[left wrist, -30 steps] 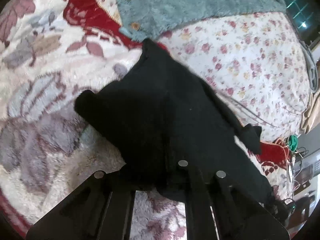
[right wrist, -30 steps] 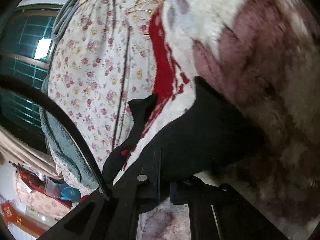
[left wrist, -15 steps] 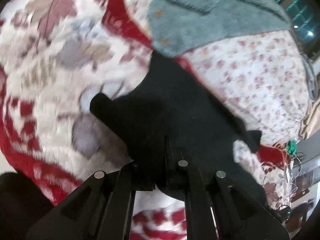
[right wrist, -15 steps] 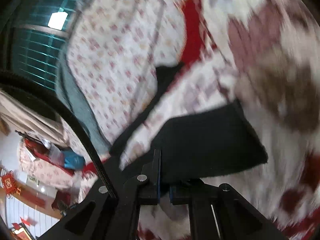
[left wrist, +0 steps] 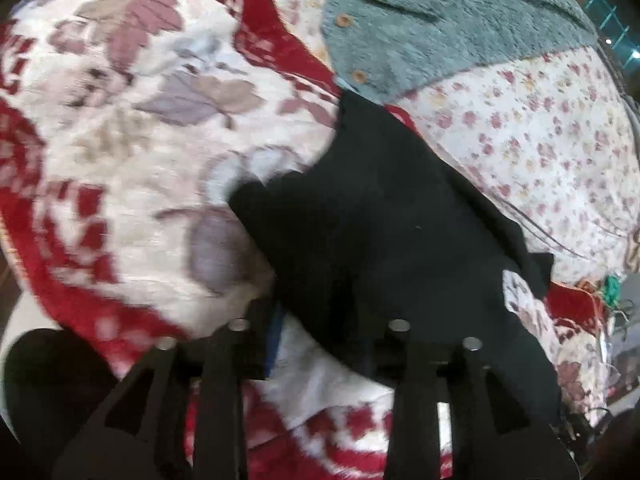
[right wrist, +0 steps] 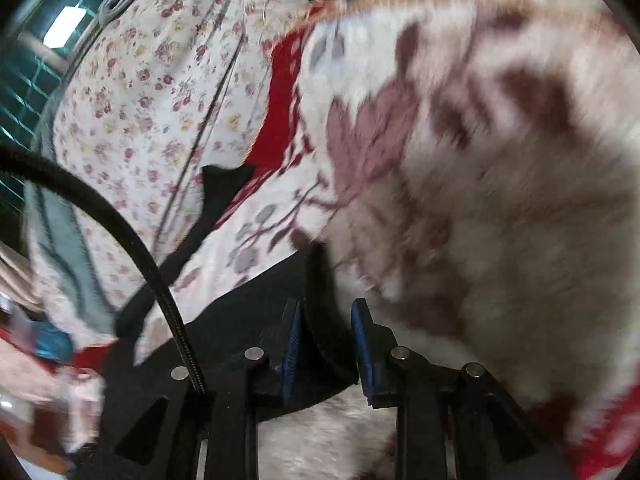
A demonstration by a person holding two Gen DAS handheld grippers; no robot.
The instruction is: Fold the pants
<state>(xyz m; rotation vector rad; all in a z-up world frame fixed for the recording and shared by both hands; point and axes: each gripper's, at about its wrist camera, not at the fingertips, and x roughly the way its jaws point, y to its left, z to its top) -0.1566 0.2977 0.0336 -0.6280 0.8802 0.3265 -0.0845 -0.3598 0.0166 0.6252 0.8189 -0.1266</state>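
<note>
A: Where are the black pants (left wrist: 384,232) right now?

B: Bunched on the plush floral blanket (left wrist: 120,128) on the bed, one dark end trailing toward the flowered sheet (left wrist: 552,128) below the teal fleece garment (left wrist: 440,32).

A: What could go wrong?

B: The cloth is soft and limp. If either grip goes before the fold lies flat, I'd expect an edge to slump into a crooked, lumpy fold. The fuzzy blanket may also drag the fabric.

A: And the left hand-held gripper (left wrist: 320,332)?

B: Its jaws stand well spread; fabric lies against the right finger, the left one over bare blanket. It pinches nothing.

A: The right hand-held gripper (right wrist: 326,332)?

B: Partly spread, blue pads (right wrist: 291,344) showing, with a fold of the pants standing loose between them.
</note>
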